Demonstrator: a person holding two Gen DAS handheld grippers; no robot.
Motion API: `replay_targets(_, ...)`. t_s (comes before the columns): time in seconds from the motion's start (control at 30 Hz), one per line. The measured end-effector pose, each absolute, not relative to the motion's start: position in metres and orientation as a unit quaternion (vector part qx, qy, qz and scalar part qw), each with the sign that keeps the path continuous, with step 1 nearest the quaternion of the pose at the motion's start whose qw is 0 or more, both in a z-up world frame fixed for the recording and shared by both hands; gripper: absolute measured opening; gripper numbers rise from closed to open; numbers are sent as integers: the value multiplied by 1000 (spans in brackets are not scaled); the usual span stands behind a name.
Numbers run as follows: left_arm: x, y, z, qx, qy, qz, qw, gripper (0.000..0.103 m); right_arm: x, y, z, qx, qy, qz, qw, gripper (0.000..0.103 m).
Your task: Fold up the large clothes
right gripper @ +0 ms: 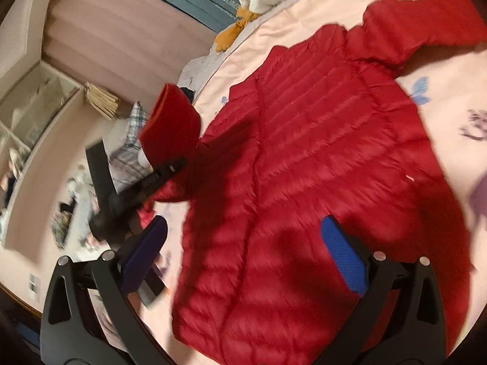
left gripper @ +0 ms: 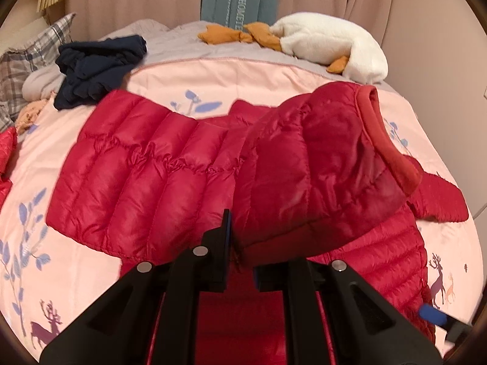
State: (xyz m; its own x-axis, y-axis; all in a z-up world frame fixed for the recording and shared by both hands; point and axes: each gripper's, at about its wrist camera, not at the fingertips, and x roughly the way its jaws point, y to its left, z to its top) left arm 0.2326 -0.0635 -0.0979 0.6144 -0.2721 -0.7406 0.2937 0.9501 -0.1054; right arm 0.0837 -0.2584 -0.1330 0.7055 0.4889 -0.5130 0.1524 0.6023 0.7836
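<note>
A red quilted down jacket lies spread on a pink bedspread. My left gripper is shut on the jacket's sleeve, near its ribbed cuff, and holds it lifted over the jacket body. In the right wrist view the left gripper shows at the left with the raised cuff. My right gripper is open and empty, hovering above the jacket's lower front. Its blue fingertip shows at the lower right of the left wrist view.
A navy garment lies bunched at the far left of the bed. A white plush duck lies at the far edge by the curtain. A plaid pillow sits at the left. Another red item peeks in at the left edge.
</note>
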Motion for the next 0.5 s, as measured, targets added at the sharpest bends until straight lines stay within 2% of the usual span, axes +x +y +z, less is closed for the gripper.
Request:
replay_targets(0.13, 240, -64, -114, 2, 430, -160, 888, 14, 127, -267, -149, 488, 372, 119, 781, 101)
replay_targets(0.2, 241, -66, -122, -6, 444, -167, 880, 34, 146, -268, -155, 497, 377, 120, 772, 101)
replay_targets(0.23, 241, -66, -125, -12, 449, -172, 877, 53, 156, -268, -157, 499, 380, 122, 769, 101)
replay_targets(0.27, 240, -66, -127, -14, 450, -173, 876, 66, 166, -266, -158, 500, 383, 126, 767, 101)
replay_targets(0.5, 213, -51, -128, -23, 441, -192, 876, 69, 210, -259, -161, 473, 404, 104, 776, 101)
